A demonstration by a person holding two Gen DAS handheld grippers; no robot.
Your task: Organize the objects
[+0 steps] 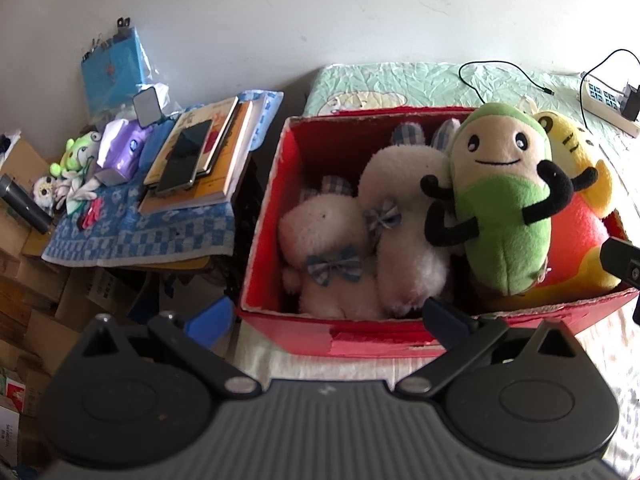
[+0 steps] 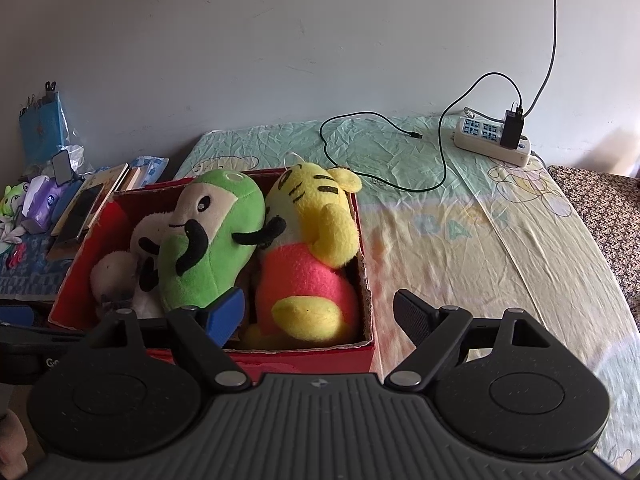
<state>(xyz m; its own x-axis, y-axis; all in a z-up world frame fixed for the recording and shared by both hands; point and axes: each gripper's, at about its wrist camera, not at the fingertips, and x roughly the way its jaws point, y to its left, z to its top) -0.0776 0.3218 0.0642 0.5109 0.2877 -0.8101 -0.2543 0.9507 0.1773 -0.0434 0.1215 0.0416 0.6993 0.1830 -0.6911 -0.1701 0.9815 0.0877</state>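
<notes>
A red cardboard box (image 1: pixel 360 340) (image 2: pixel 312 360) stands on the bed. In it lie two white plush bunnies with checked bows (image 1: pixel 324 248), a green-and-cream plush (image 1: pixel 500 200) (image 2: pixel 204 240) and a yellow tiger plush in a pink-red shirt (image 1: pixel 576 152) (image 2: pixel 312 240). My left gripper (image 1: pixel 326 320) is open and empty, just before the box's near wall. My right gripper (image 2: pixel 320 312) is open and empty over the box's near right corner; its tip shows at the right edge of the left wrist view (image 1: pixel 620 264).
A side table (image 1: pixel 132 236) left of the box holds a blue checked cloth, stacked books with a phone (image 1: pixel 188 160), tissues and small toys. A power strip (image 2: pixel 492 140) and black cable (image 2: pixel 400 152) lie on the bedsheet. Cardboard boxes (image 1: pixel 24 240) stand at the far left.
</notes>
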